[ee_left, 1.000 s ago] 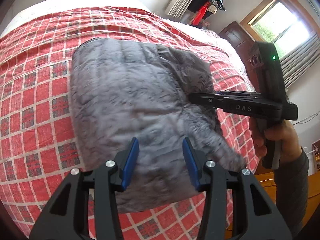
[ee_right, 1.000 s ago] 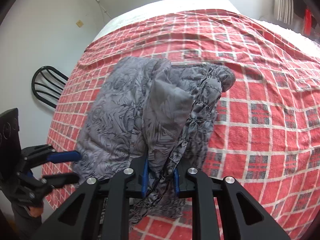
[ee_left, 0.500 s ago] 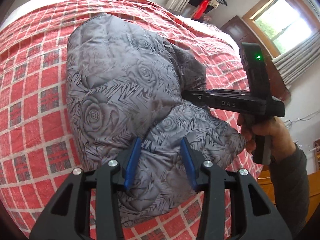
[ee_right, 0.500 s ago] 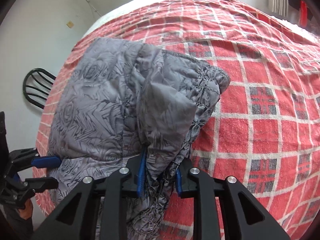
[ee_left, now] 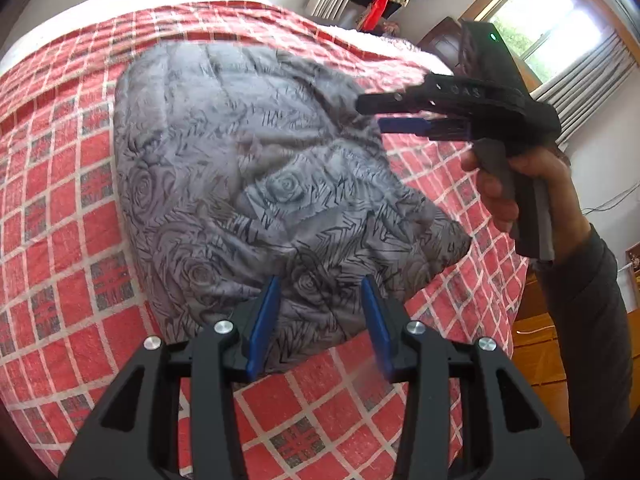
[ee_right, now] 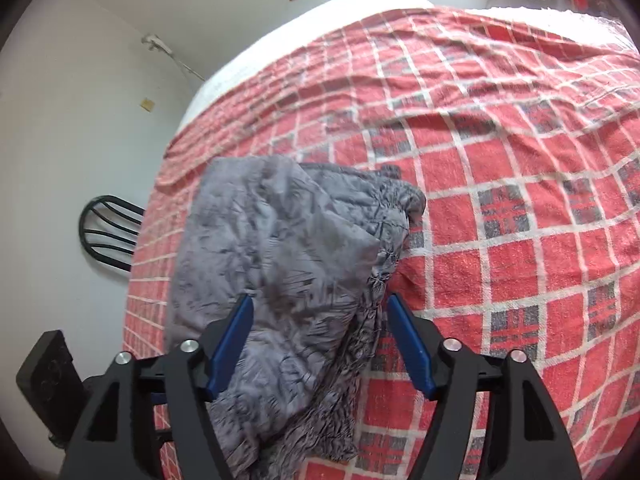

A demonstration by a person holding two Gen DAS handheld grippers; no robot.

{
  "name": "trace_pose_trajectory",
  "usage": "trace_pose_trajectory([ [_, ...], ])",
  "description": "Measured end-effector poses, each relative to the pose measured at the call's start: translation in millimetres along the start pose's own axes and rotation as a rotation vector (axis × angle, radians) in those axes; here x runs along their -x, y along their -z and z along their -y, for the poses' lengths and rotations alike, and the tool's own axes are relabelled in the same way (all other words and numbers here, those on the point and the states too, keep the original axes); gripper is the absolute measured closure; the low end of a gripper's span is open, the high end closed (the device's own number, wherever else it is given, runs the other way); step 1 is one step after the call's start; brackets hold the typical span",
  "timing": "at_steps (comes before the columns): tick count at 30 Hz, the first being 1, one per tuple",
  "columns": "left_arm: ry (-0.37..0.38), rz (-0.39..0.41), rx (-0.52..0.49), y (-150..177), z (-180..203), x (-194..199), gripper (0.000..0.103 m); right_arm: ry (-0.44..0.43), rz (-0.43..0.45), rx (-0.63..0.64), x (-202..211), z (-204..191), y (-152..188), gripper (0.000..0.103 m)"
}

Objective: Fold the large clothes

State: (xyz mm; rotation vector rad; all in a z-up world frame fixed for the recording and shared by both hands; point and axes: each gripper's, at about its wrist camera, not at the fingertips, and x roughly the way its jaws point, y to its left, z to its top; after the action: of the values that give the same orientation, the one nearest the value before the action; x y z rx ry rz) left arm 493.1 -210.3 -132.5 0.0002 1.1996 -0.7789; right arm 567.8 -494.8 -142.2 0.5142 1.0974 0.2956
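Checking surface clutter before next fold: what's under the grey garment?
The grey garment lies on the red checked bedspread, which shows all around it. Whatever sits directly beneath the folded layers is covered and cannot be seen in either view.

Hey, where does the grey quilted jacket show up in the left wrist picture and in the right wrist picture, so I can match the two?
Left wrist view: the grey jacket fills the middle, reaching down between the left gripper fingers.
Right wrist view: the jacket lies left of centre, running down to the bottom edge between the right gripper fingers.
Shared landmark: the red checked bedspread under it.
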Motion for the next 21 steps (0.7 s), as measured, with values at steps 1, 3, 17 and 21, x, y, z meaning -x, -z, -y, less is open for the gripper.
trace_pose_trajectory([
  [1,-0.004,-0.005,-0.002,1,0,-3,0.062,-0.001,-0.001,0.000,-4,0,0,0.032],
  [3,-0.009,-0.017,-0.001,1,-3,-13,0.062,0.006,0.011,0.020,-16,-1,-3,0.064],
  [17,0.028,-0.029,0.025,-7,-16,-41,0.069,0.144,0.072,0.137,-42,-6,-15,0.084],
  [21,0.035,-0.041,0.036,-8,-13,-36,0.069,0.175,0.049,0.118,-50,0,-13,0.071],
])
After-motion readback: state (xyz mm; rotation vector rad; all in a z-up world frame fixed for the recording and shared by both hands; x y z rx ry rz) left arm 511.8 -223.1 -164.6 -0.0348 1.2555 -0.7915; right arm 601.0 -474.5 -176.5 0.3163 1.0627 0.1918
